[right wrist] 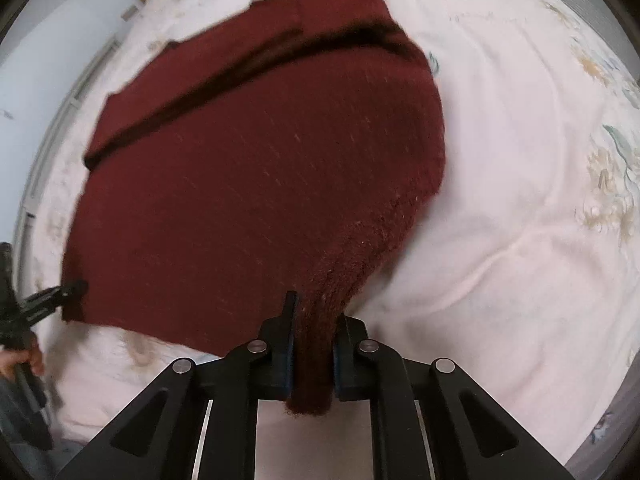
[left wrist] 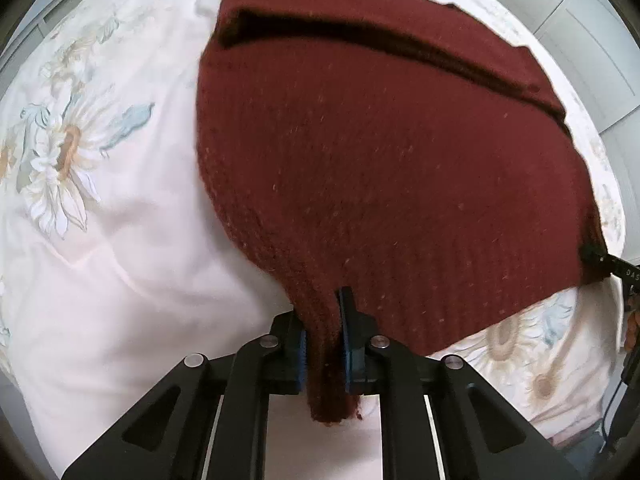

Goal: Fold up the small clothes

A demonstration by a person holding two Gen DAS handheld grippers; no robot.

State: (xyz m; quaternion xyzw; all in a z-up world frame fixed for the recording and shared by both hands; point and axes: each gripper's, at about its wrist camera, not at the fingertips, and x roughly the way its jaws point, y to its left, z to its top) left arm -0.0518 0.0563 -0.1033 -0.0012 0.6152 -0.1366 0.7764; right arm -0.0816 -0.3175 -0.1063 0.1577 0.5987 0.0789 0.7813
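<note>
Two tongs clamp the dark red knit garment (left wrist: 380, 152) on the floral bedspread (left wrist: 120, 260): left tongs (left wrist: 326, 344) and right tongs (right wrist: 314, 356) each pinch a near hem corner.

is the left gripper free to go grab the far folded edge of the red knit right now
Probably not. The left gripper is shut on a near corner of the red knit, and the right gripper pinches the other corner. The far folded edge lies uncovered, but reaching it means letting go first.
</note>
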